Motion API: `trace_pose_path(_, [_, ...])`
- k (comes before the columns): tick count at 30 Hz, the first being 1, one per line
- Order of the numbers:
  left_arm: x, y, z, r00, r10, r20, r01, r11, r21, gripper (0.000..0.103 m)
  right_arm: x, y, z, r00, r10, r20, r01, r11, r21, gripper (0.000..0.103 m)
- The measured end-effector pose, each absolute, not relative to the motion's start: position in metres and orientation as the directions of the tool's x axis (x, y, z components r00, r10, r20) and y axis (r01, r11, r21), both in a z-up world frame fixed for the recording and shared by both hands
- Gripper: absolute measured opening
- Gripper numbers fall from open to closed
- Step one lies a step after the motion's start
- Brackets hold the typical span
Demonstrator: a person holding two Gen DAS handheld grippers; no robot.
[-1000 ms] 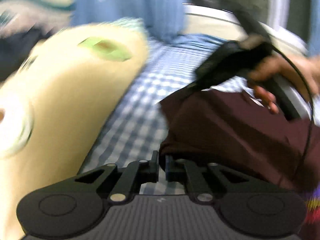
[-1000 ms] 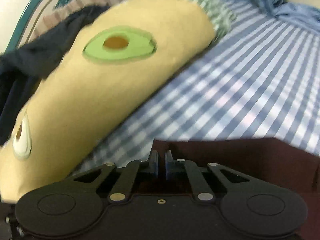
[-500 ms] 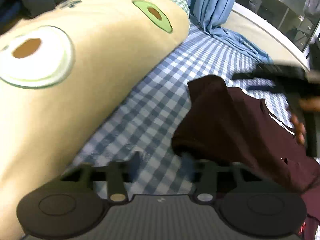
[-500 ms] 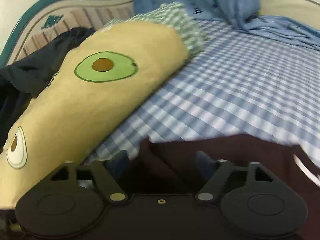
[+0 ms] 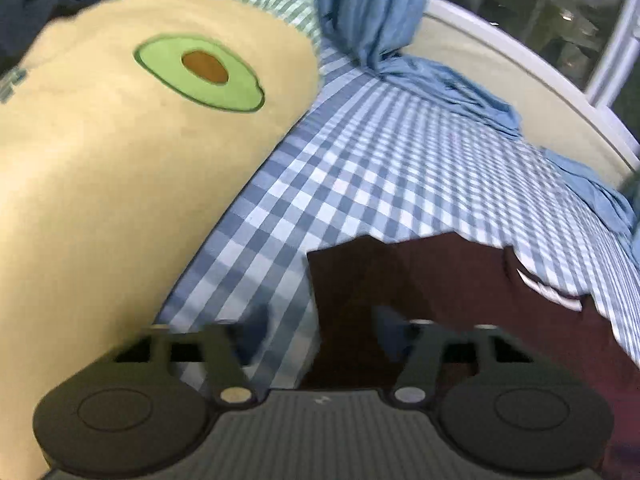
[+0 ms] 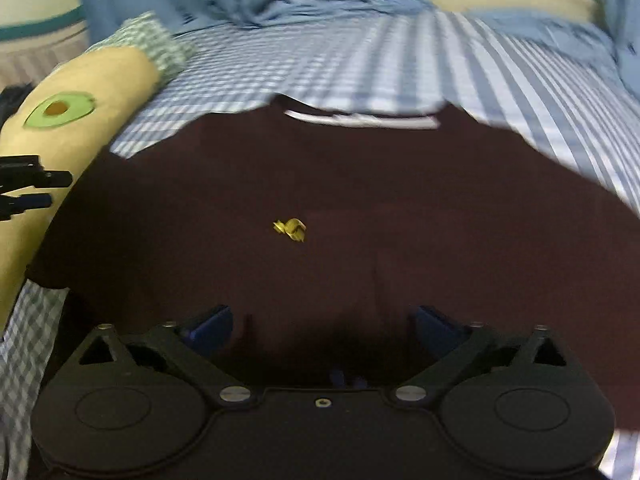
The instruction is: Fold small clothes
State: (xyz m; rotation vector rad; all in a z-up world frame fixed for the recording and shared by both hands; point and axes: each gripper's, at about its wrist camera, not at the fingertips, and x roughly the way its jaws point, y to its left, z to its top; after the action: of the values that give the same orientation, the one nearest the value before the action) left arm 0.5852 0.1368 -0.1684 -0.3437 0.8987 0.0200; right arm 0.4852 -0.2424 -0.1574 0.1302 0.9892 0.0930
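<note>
Ahead of the right gripper (image 6: 322,326), jaws spread wide and holding nothing, a maroon shirt (image 6: 360,184) lies flat on the checked bedsheet (image 6: 360,60). Left gripper (image 5: 316,330) also wide open and empty, over the shirt's left edge; avocado-print pillow (image 5: 120,152) to its left.

No readable text, brand or number anywhere in either view, and the small yellow emblem (image 6: 291,230) on the maroon shirt (image 6: 360,200), out ahead of the right gripper's fingers, is too blurry to make out.
</note>
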Motion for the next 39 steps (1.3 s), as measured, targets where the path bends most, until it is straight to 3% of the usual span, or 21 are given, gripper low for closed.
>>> trace_pose_path(2, [0.598,0.137,-0.176,0.606,-0.159,-0.779,-0.166,0.933,-0.319,0.032,0.484,-0.246,-0.162,0.542,0.129,-0.83,0.026,0.985,0.171,0.084])
trace_pose_path(3, [0.602,0.137,-0.179,0.599,-0.159,-0.785,-0.161,0.936,-0.312,0.018,0.486,-0.249,-0.163,0.545,0.106,-0.832,0.06,0.985,0.165,0.083])
trace_pose_path(5, [0.6,0.132,-0.179,0.596,-0.079,-0.799,-0.164,0.962,-0.217,0.0,0.49,-0.252,-0.165,0.56,0.087,-0.824,0.119,0.976,0.184,0.082])
trace_pose_path(7, [0.593,0.133,-0.179,0.597,0.01,-0.802,-0.194,0.972,-0.132,0.0,0.492,-0.252,-0.165,0.575,0.134,-0.807,0.127,0.96,0.25,0.082])
trace_pose_path(10, [0.585,0.144,-0.189,0.554,0.099,-0.827,-0.251,0.967,-0.052,0.0,0.496,-0.239,-0.167,0.557,0.155,-0.816,0.081,0.968,0.239,0.081])
trace_pose_path(12, [0.577,0.152,-0.193,0.532,0.079,-0.843,-0.255,0.964,-0.07,0.0,0.497,-0.233,-0.172,0.533,0.159,-0.831,0.077,0.969,0.234,0.067])
trace_pose_path(14, [0.57,0.157,-0.187,0.558,-0.005,-0.83,-0.238,0.957,-0.166,0.0,0.496,-0.227,-0.176,0.527,0.126,-0.841,0.081,0.977,0.197,0.025])
trace_pose_path(16, [0.567,0.16,-0.179,0.595,-0.068,-0.801,-0.218,0.945,-0.243,0.007,0.49,-0.221,-0.171,0.546,0.128,-0.828,0.055,0.981,0.188,0.006])
trace_pose_path(20, [0.572,0.152,-0.158,0.665,-0.124,-0.736,-0.129,0.952,-0.278,0.061,0.472,-0.206,-0.129,0.668,0.173,-0.724,-0.116,0.985,0.129,0.005])
trace_pose_path(21, [0.574,0.148,-0.153,0.68,-0.136,-0.72,-0.101,0.956,-0.276,0.069,0.466,-0.204,-0.114,0.707,0.187,-0.682,-0.156,0.982,0.108,0.005])
trace_pose_path(24, [0.59,0.127,-0.146,0.686,-0.176,-0.706,-0.016,0.967,-0.256,0.073,0.46,-0.204,-0.085,0.768,0.188,-0.612,-0.217,0.976,0.028,0.005])
trace_pose_path(26, [0.606,0.108,-0.153,0.649,-0.152,-0.746,0.006,0.981,-0.195,0.073,0.466,-0.204,-0.088,0.747,0.203,-0.633,-0.266,0.964,-0.004,0.005])
trace_pose_path(28, [0.623,0.094,-0.168,0.586,-0.1,-0.804,-0.001,0.992,-0.124,0.067,0.476,-0.206,-0.1,0.715,0.219,-0.664,-0.29,0.957,0.003,0.005])
trace_pose_path(29, [0.631,0.089,-0.176,0.558,-0.063,-0.827,-0.018,0.996,-0.089,0.059,0.482,-0.206,-0.107,0.698,0.219,-0.681,-0.295,0.955,0.005,0.006])
trace_pose_path(30, [0.635,0.087,-0.183,0.54,-0.046,-0.841,-0.032,0.997,-0.075,0.058,0.487,-0.205,-0.113,0.687,0.211,-0.695,-0.3,0.954,-0.007,0.006])
trace_pose_path(39, [0.586,0.116,-0.174,0.583,-0.152,-0.798,-0.07,0.969,-0.236,0.073,0.508,-0.26,-0.117,0.685,0.031,-0.728,-0.056,0.998,-0.011,0.005])
